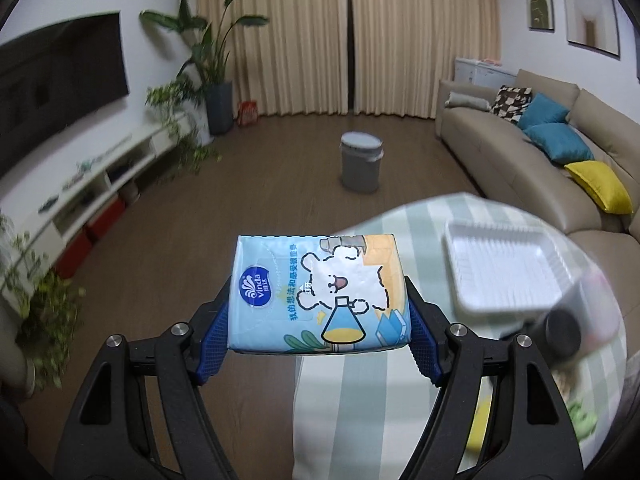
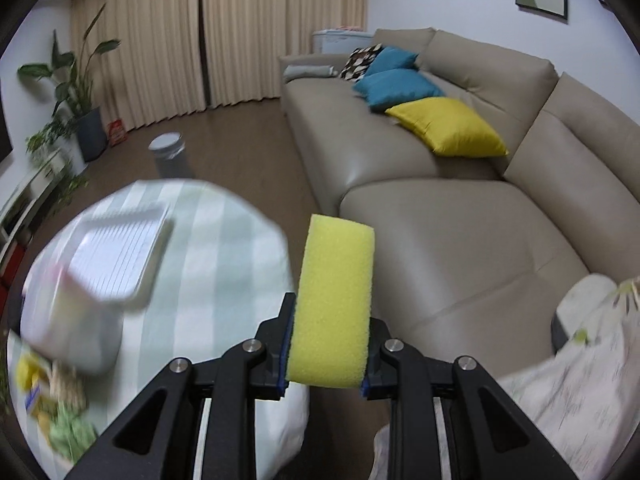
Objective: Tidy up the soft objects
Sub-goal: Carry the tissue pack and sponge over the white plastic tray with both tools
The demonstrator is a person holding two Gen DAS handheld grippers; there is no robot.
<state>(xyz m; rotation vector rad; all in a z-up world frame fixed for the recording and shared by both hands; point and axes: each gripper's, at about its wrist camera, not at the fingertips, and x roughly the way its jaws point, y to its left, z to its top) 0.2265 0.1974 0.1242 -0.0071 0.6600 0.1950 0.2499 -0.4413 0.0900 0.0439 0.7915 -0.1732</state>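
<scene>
My left gripper (image 1: 319, 320) is shut on a light blue tissue pack (image 1: 318, 292) printed with a cartoon bear, its blue pads pressed on both sides. The pack hangs above the near edge of a round table with a green-striped cloth (image 1: 420, 216). In the right wrist view my right gripper (image 2: 326, 354) is shut on a yellow sponge (image 2: 334, 300), held upright beside the same table (image 2: 224, 240). A white ribbed tray (image 1: 504, 268) lies on the table, also visible as a blurred white tray (image 2: 120, 248). The other gripper's body (image 1: 568, 328) shows blurred beside the tray.
A beige sofa (image 2: 440, 184) with blue and yellow cushions (image 2: 444, 124) runs along the right. A grey bin (image 1: 360, 162) stands on the wooden floor. Plants (image 1: 200, 72) and a low white TV cabinet (image 1: 92, 184) line the left wall. Blurred small items (image 2: 60, 412) lie at the table's near edge.
</scene>
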